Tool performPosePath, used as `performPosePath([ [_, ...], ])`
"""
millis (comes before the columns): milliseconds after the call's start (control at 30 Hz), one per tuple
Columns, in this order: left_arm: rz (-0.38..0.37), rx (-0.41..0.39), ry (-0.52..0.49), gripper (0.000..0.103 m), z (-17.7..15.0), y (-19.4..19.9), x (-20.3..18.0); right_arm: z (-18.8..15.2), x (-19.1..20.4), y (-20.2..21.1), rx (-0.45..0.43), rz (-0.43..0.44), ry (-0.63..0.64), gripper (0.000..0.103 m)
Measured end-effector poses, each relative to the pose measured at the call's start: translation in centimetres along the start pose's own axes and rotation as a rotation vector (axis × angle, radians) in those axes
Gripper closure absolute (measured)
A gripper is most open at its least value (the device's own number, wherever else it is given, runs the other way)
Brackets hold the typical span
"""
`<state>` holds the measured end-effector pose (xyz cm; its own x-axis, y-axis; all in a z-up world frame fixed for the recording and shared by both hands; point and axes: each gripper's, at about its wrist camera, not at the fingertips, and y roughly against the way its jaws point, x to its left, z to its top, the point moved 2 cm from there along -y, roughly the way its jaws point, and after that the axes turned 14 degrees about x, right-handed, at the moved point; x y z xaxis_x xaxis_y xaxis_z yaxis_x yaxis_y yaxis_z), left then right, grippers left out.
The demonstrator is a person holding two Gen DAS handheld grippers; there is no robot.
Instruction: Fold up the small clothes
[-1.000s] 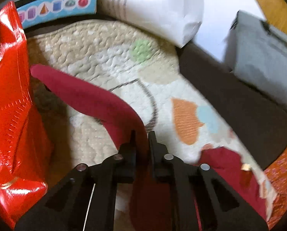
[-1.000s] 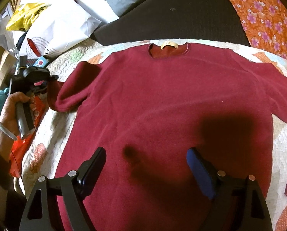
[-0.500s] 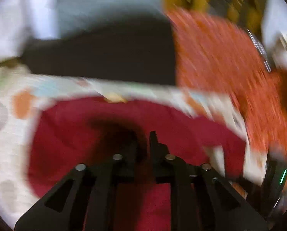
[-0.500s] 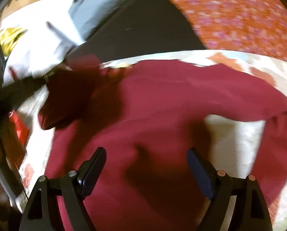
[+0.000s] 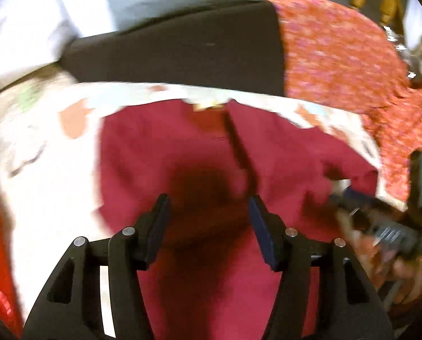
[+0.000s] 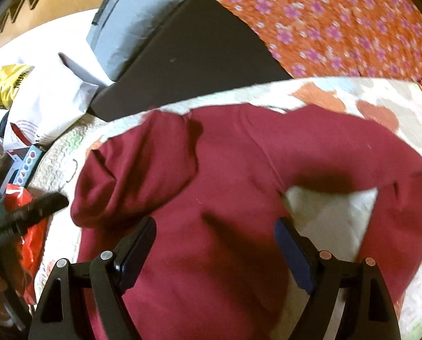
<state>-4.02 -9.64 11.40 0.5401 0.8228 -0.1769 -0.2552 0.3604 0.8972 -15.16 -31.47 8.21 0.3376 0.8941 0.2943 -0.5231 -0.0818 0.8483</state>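
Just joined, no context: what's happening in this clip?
A person with a handheld gripper in each hand is folding a dark red sweater laid on a patterned quilt. One sleeve already lies folded across the body; the other sleeve is still out to the side. The left gripper and right gripper are both open above the sweater, holding nothing.

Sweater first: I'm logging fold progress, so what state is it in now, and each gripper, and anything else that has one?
maroon sweater: lying on the quilt, left sleeve folded in over the chest, right sleeve bent back but not yet laid on the body.
left gripper: open, empty, over the sweater.
right gripper: open, empty, over the sweater's lower body.
patterned quilt: spread flat under the sweater.
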Motion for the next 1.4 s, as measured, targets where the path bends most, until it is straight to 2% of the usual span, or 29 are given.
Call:
performPosePath([
  [67, 0.072, 0.025, 0.03, 0.045, -1.2, -0.9, 1.5, 1.7, 1.4, -0.1, -0.011, 0.021, 0.0, 0.019],
  [133, 0.107, 0.061, 0.041, 0.045, -1.9, -2.4, 2.3, 3.4, 3.1, -0.6, -0.016, 0.034, 0.006, 0.019],
  [267, 0.084, 0.089, 0.107, 0.045, -1.7, -3.9, 3.3, 6.6, 8.2, -4.5, 0.05, -0.019, 0.09, 0.019],
  [333, 0.081, 0.082, 0.12, 0.045, -1.6, -4.0, 3.4, 7.9, 10.2, -7.6, 0.106, -0.079, 0.145, 0.019],
  [433, 0.107, 0.087, 0.124, 0.045, -1.1, -4.2, 3.9, 9.7, 10.9, -13.0, 0.173, -0.26, 0.152, 0.02],
  [467, 0.108, 0.088, 0.13, 0.045, -1.1, -4.1, 4.3, 10.0, 10.2, -14.4, 0.182, -0.285, 0.138, 0.025],
  [500, 0.108, 0.086, 0.139, 0.045, -0.9, -3.9, 4.5, 10.1, 9.5, -15.1, 0.194, -0.282, 0.118, 0.044],
  [567, 0.102, 0.08, 0.161, 0.045, -0.6, -3.6, 5.2, 10.0, 8.4, -13.9, 0.144, -0.201, 0.087, 0.057],
  [600, 0.098, 0.075, 0.175, 0.045, -0.5, -3.3, 5.6, 9.8, 8.0, -12.9, 0.135, -0.163, 0.084, 0.083],
  [633, 0.095, 0.07, 0.185, 0.045, -0.4, -3.0, 5.9, 9.6, 7.4, -11.7, 0.131, -0.119, 0.077, 0.088],
  [700, 0.086, 0.06, 0.196, 0.045, -0.2, -2.5, 6.2, 8.2, 5.9, -8.0, 0.089, 0.001, 0.06, 0.088],
  [800, 0.079, 0.047, 0.191, 0.045, -0.4, -1.8, 6.1, 4.3, 4.0, -2.9, 0.056, 0.036, 0.104, 0.088],
  [967, 0.097, 0.067, 0.184, 0.045, -1.1, -1.7, 6.2, -3.5, 0.7, -0.8, 0.21, 0.091, 0.145, 0.087],
  [1033, 0.1, 0.074, 0.199, 0.045, -1.3, -1.8, 6.5, -5.2, -0.6, -0.7, 0.27, 0.081, 0.142, 0.074],
  [1067, 0.102, 0.075, 0.207, 0.045, -1.4, -1.8, 6.7, -5.7, -1.2, 0.0, 0.259, 0.066, 0.134, 0.07],
  [1167, 0.116, 0.075, 0.223, 0.045, -1.6, -1.6, 7.4, -5.1, -0.7, 2.7, 0.168, 0.101, 0.137, 0.068],
  [1233, 0.132, 0.081, 0.234, 0.045, -1.5, -1.7, 7.8, -4.0, 1.0, 3.4, 0.115, 0.15, 0.188, 0.06],
  [1333, 0.145, 0.105, 0.241, 0.045, -1.4, -2.3, 8.2, -1.6, 4.6, 1.3, 0.058, 0.152, 0.295, 0.055],
  [1400, 0.152, 0.127, 0.232, 0.045, -1.4, -3.0, 8.1, 0.5, 6.7, -2.3, 0.079, 0.146, 0.347, 0.055],
])
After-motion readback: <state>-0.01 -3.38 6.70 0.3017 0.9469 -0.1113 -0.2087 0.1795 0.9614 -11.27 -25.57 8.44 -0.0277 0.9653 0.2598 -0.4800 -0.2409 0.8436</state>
